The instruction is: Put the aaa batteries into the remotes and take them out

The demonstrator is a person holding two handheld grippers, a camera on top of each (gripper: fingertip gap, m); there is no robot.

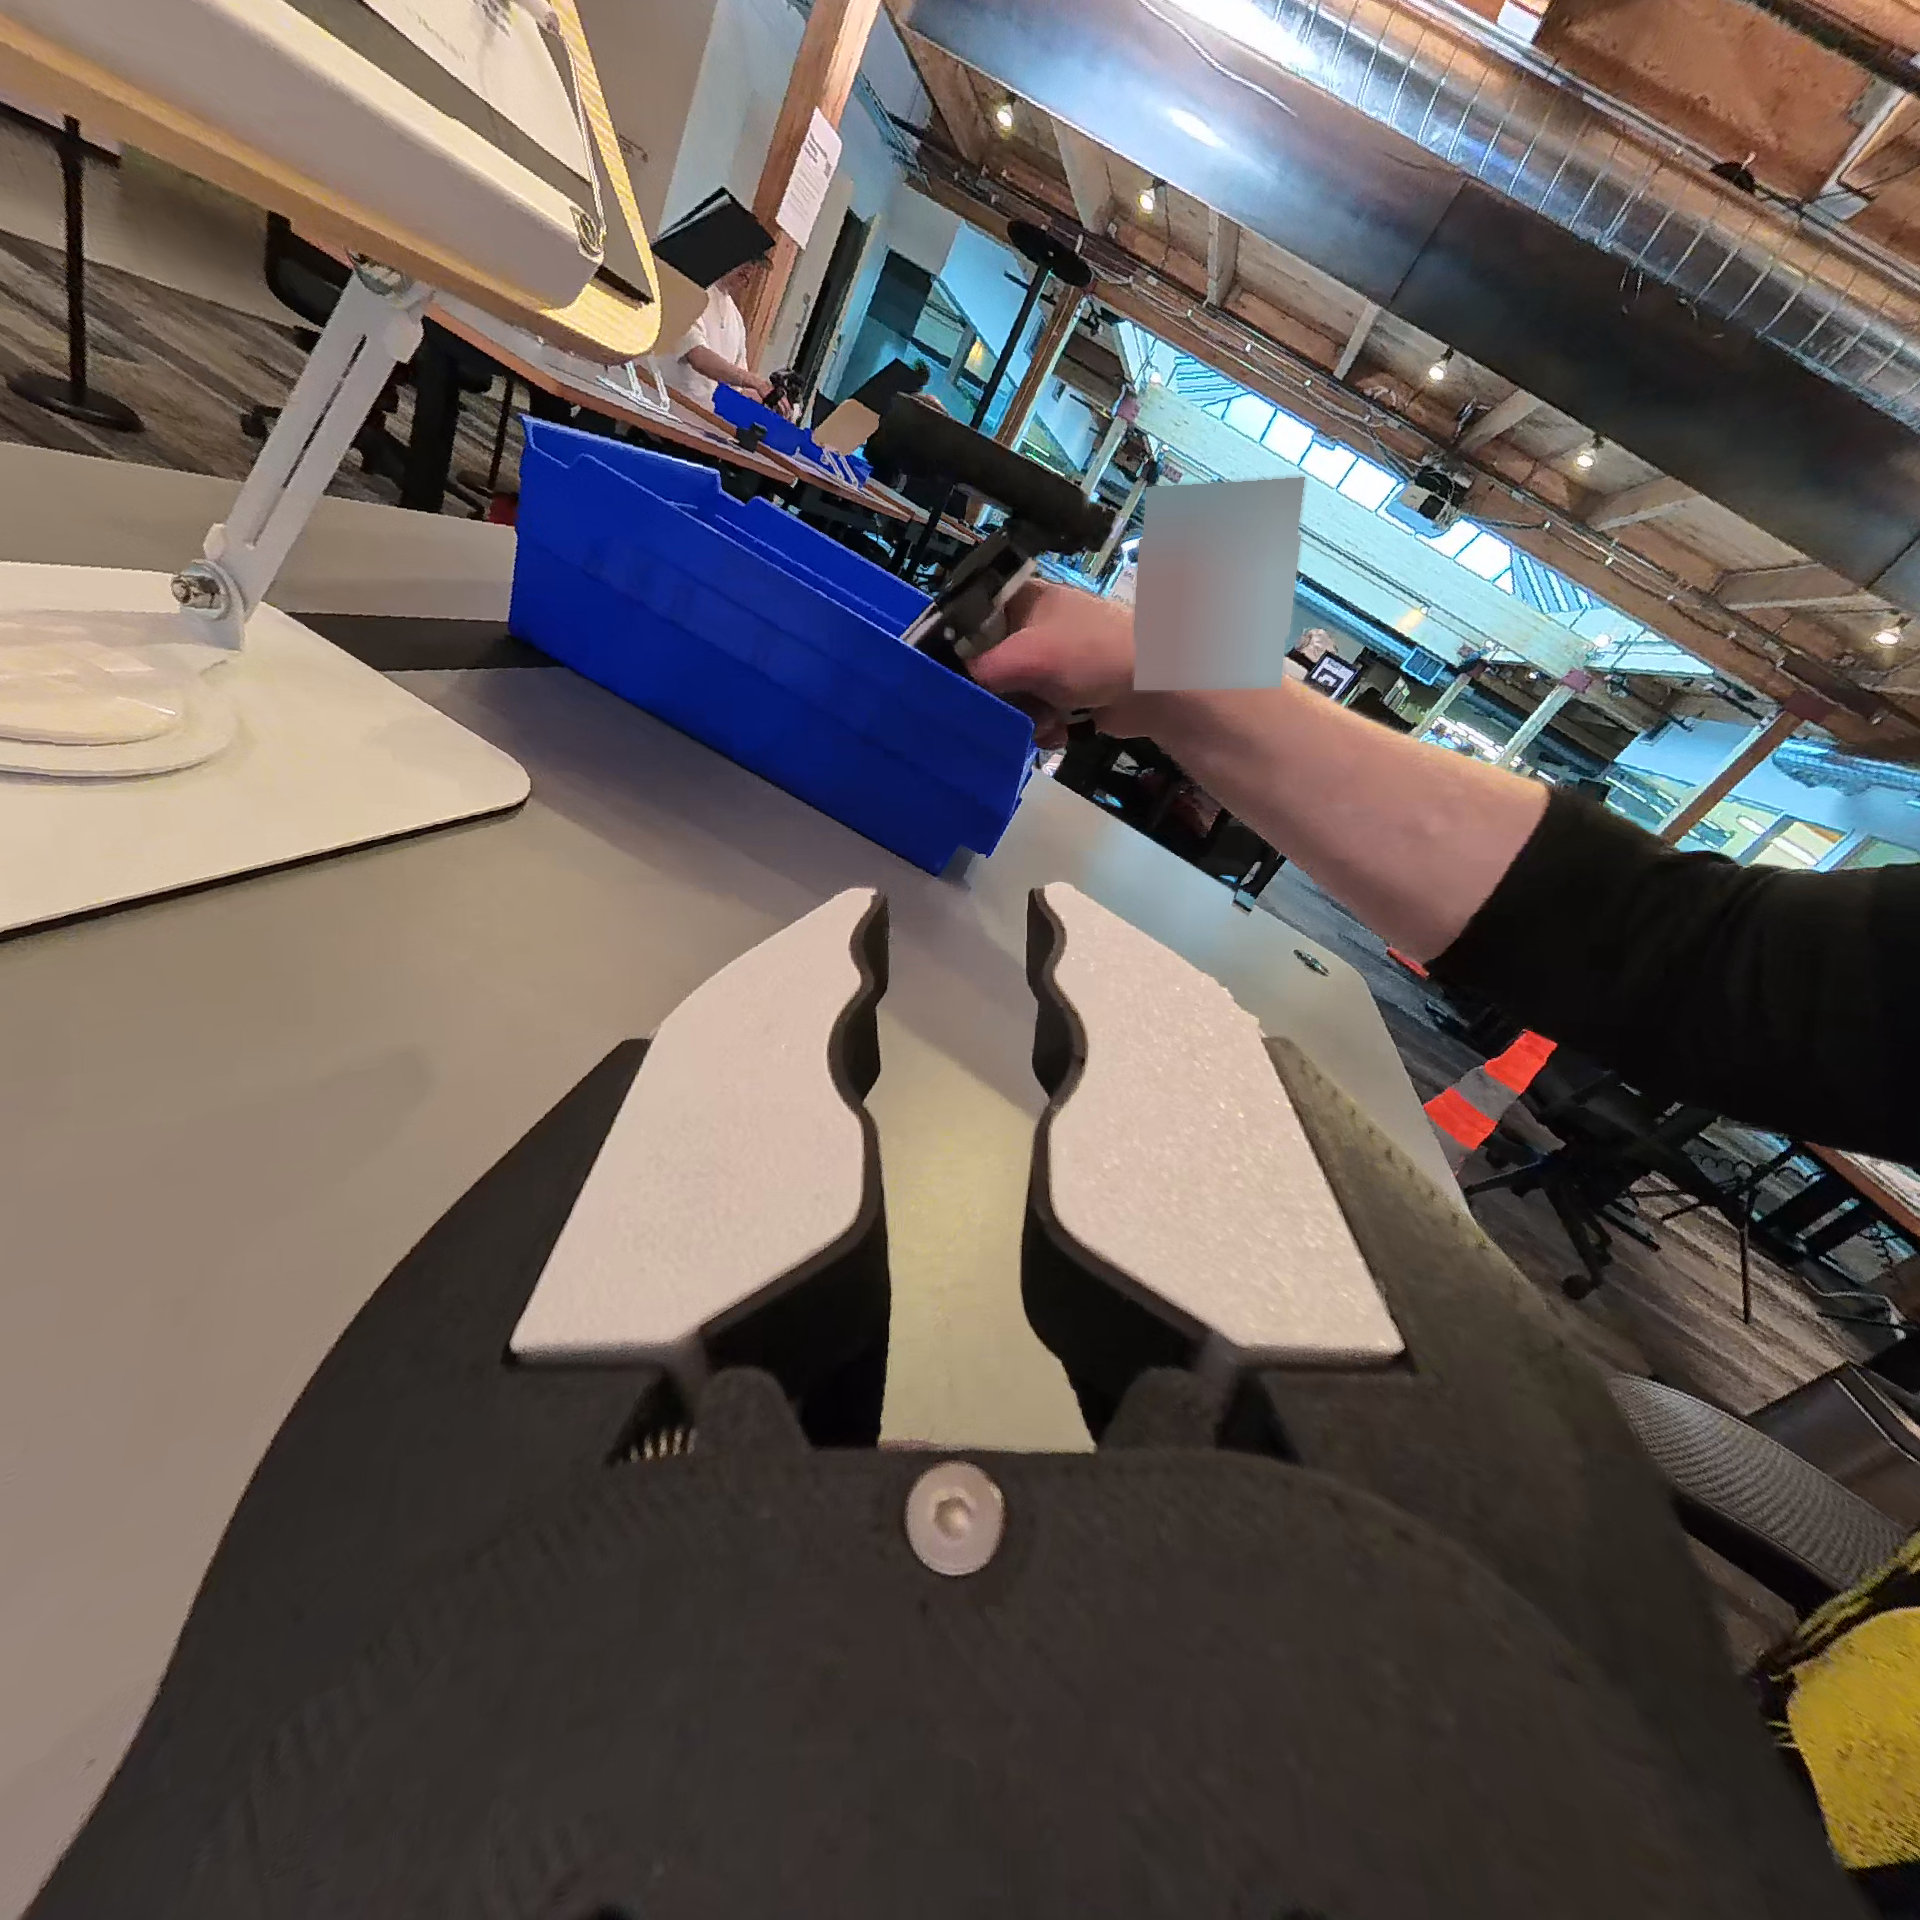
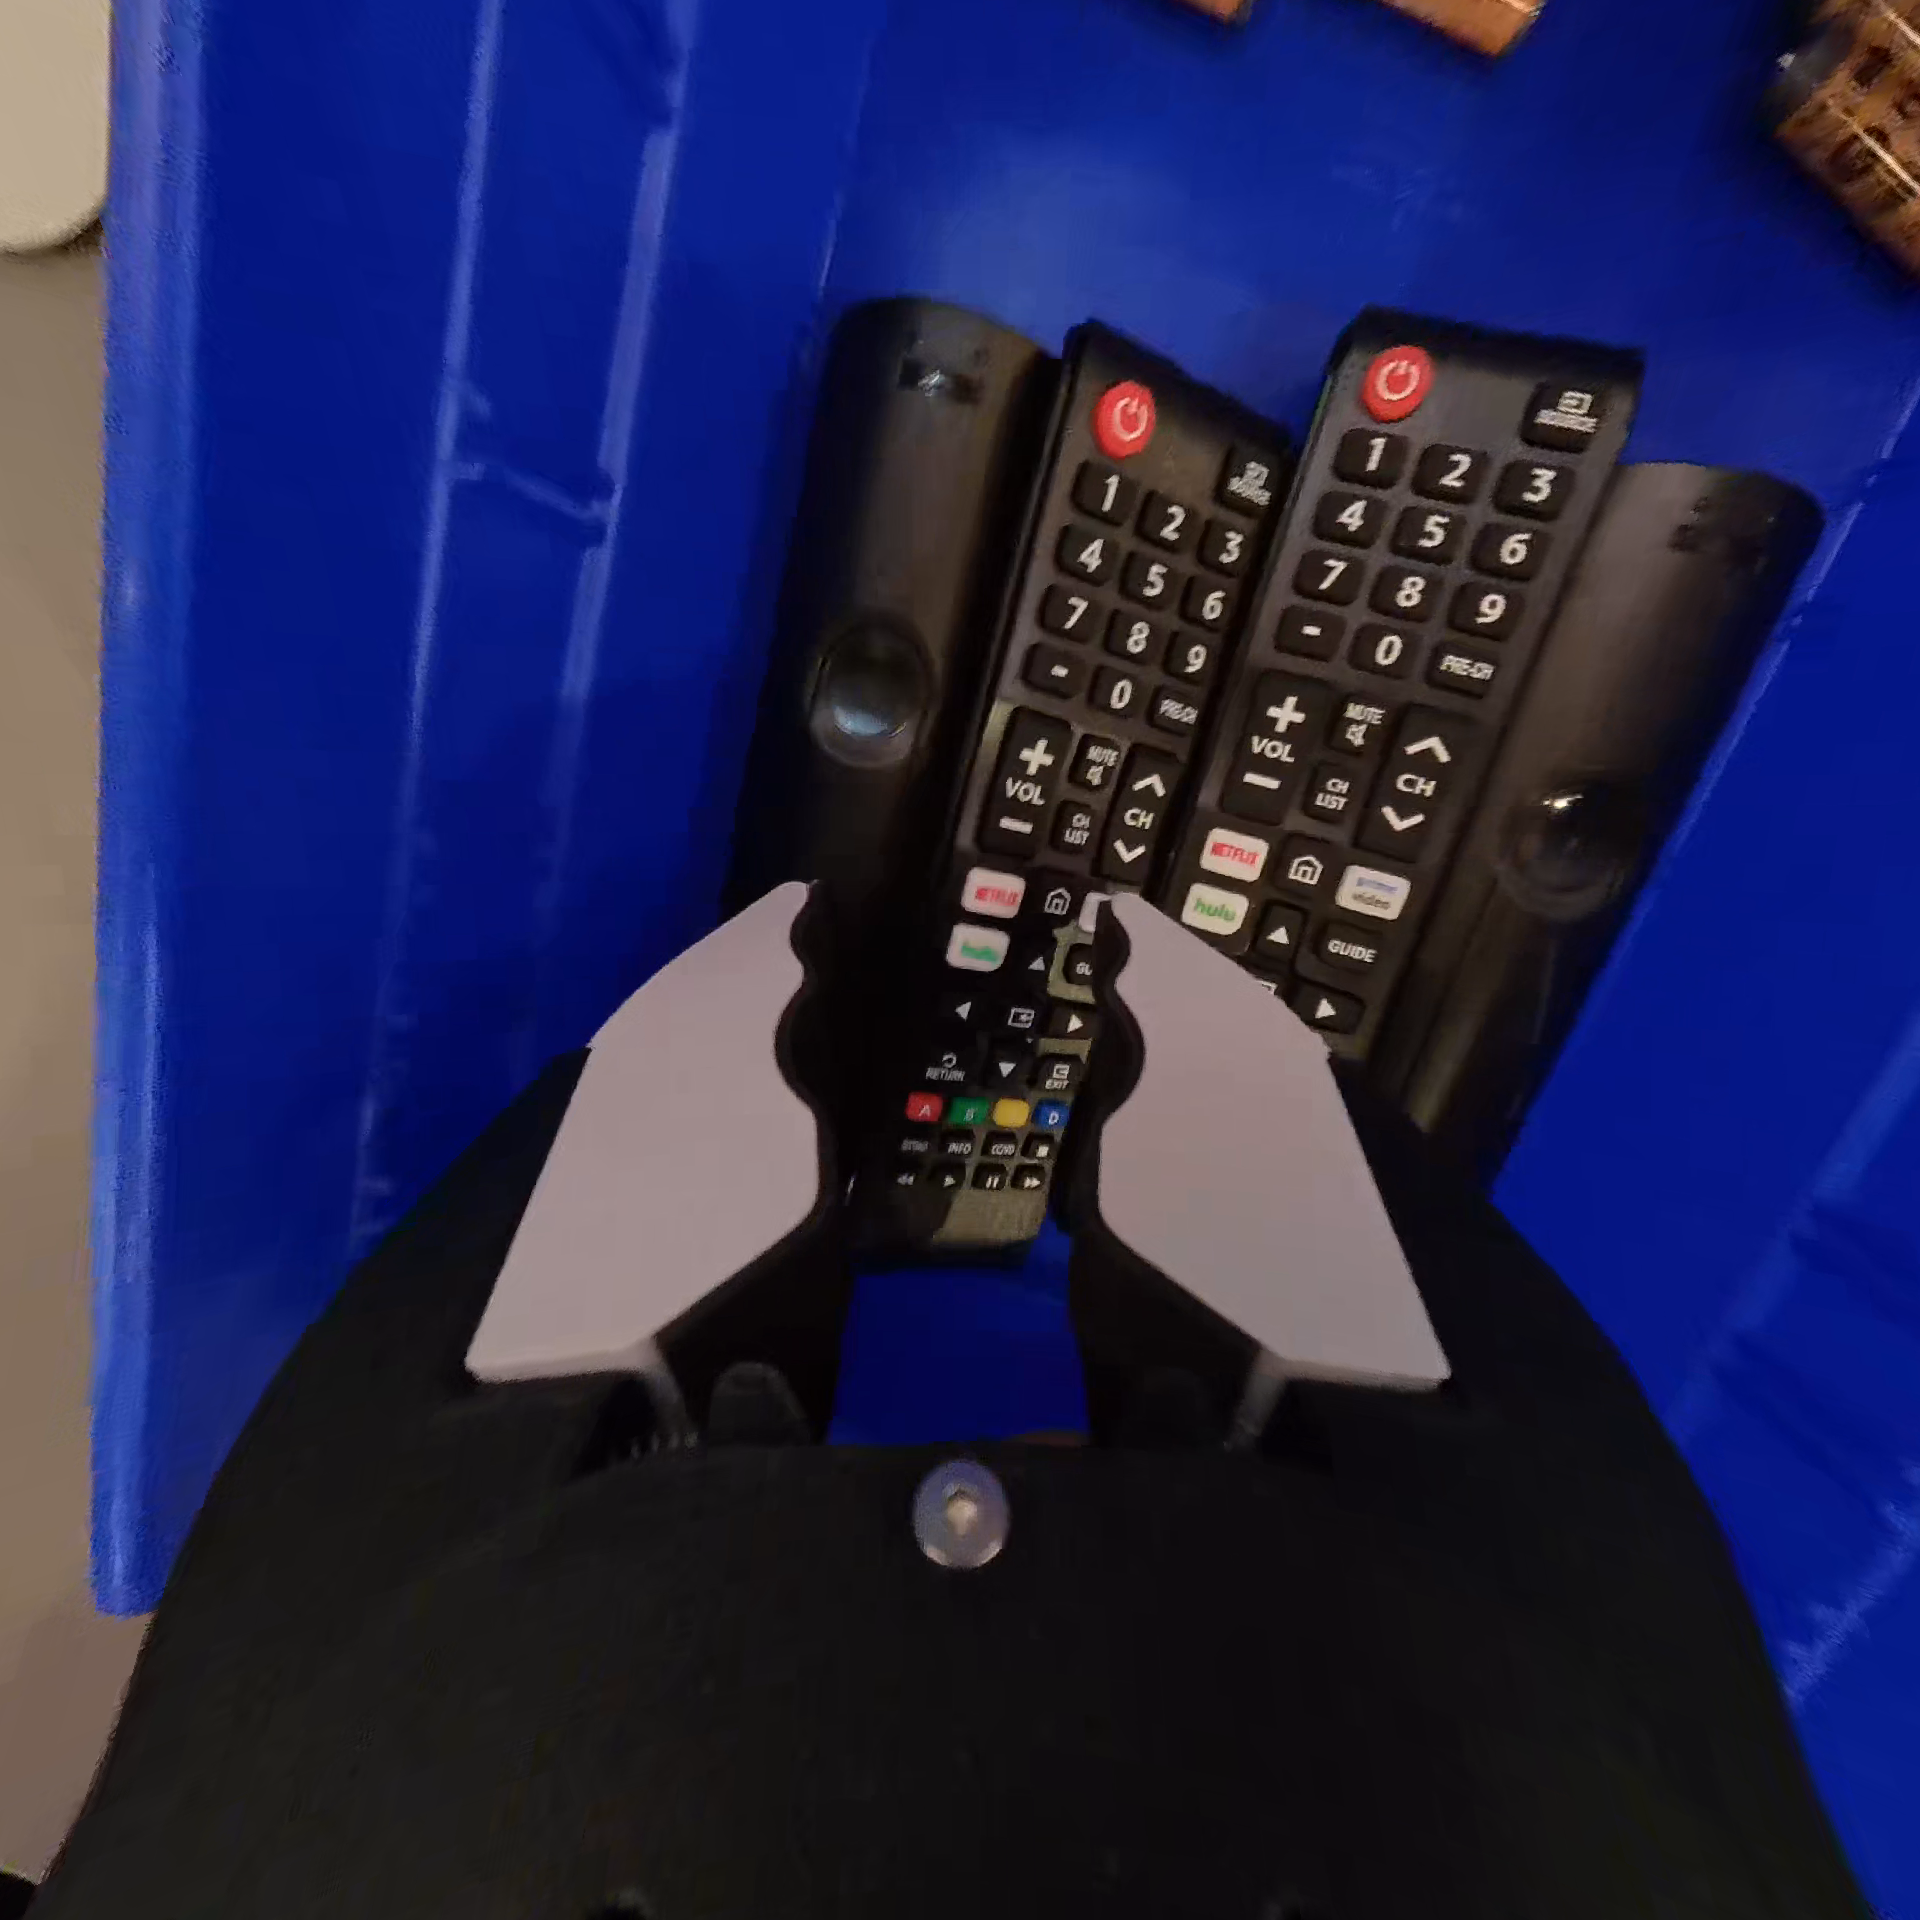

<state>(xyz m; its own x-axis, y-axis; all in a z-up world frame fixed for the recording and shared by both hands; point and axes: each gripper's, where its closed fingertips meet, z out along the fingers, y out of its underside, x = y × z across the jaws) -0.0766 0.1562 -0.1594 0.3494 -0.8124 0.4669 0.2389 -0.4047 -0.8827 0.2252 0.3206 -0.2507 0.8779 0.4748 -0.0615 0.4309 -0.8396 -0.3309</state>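
Observation:
Two black remotes lie face up, side by side, in a blue bin [image 2: 416, 727]. My right gripper [image 2: 956, 914] straddles the lower half of the left remote [image 2: 1122, 644], and its jaws close against the remote's sides. The right remote [image 2: 1423, 623] lies free. A black back cover lies to the left [image 2: 883, 582] and another to the right [image 2: 1621, 779]. Copper-and-black batteries [image 2: 1860, 135] lie at the bin's far end. My left gripper [image 1: 956, 914] is open and empty, low over the grey table [image 1: 312, 1091], short of the bin [image 1: 727, 644]. The right gripper [image 1: 966, 623] reaches into the bin.
A white stand with a flat base [image 1: 260, 769] sits on the table left of the bin and holds up a white device. The person's forearm [image 1: 1455, 883] crosses from the right. The table's edge runs close on the right, with chairs and an orange cone [image 1: 1486, 1091] beyond.

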